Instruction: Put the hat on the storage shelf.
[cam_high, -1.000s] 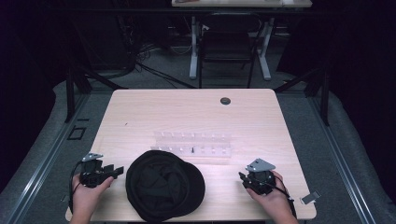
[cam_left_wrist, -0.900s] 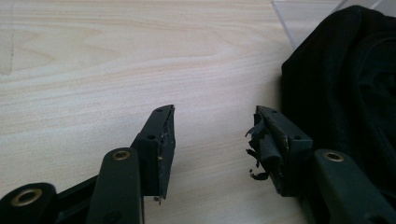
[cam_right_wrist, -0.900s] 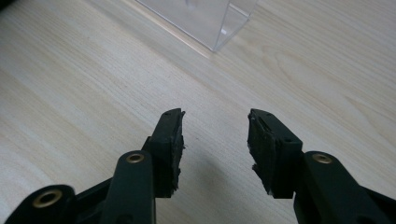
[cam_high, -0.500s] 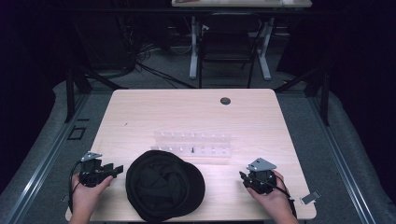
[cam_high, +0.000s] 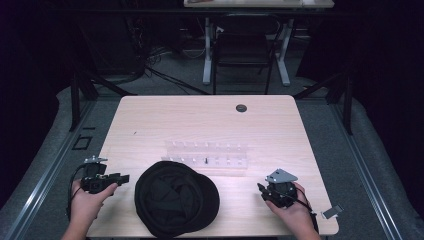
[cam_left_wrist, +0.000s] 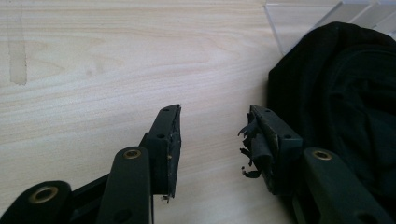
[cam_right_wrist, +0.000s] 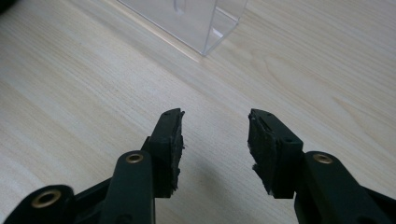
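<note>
A pale wooden table (cam_high: 200, 120) is seen on a grey floor, with a dark room and a chair (cam_high: 242, 50) beyond its far edge. A black cap (cam_high: 176, 197) lies at the near edge, in the middle. Just beyond it a clear plastic rack (cam_high: 207, 156) is set. The left gripper (cam_high: 121, 178) is held just left of the cap, jaws parted and empty. The right gripper (cam_high: 261, 190) is held well right of the cap, jaws likewise parted, nothing gripped. The far half of the table is bare except for a small dark grommet (cam_high: 241, 108).
</note>
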